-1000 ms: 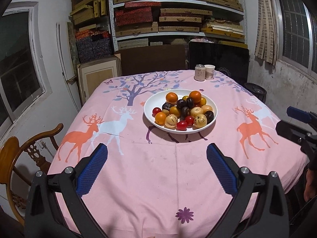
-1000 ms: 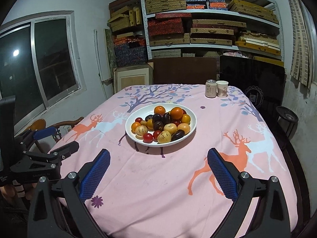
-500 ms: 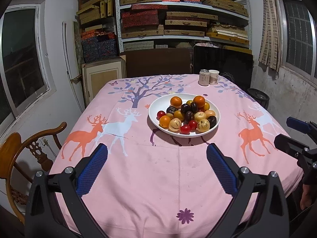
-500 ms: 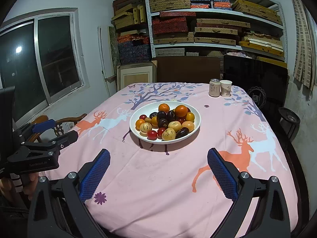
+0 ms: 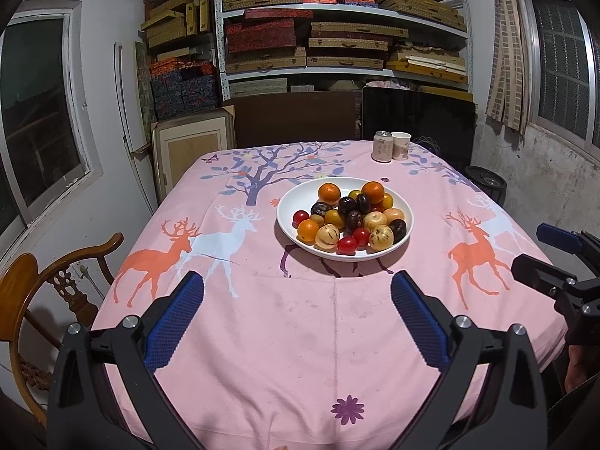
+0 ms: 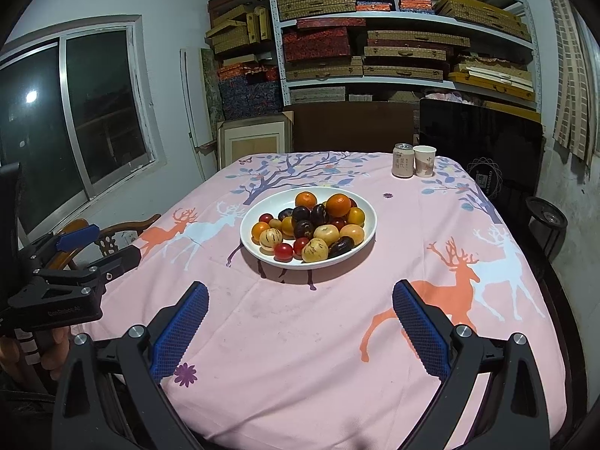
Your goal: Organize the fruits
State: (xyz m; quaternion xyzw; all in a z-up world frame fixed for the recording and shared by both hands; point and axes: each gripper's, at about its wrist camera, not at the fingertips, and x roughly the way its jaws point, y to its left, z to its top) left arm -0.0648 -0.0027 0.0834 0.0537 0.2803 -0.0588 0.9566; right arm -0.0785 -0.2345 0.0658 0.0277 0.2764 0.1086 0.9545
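We find the mixed oranges, dark plums, pale melons and red tomatoes [image 5: 350, 217] heaped together in the wide white ceramic plate [image 5: 288, 202]. Short of the plate, our left gripper [image 5: 296, 322] and right gripper [image 6: 300, 326] hover spread wide, empty, likely squared up for reaching in.

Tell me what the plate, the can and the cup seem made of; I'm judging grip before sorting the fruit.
Plate: likely glazed ceramic, though melamine is possible; white and smooth with a soft sheen. Can: likely thin metal, given its silvery rimmed top and printed wrap. Cup: likely paper; matte, tapered, rolled rim.
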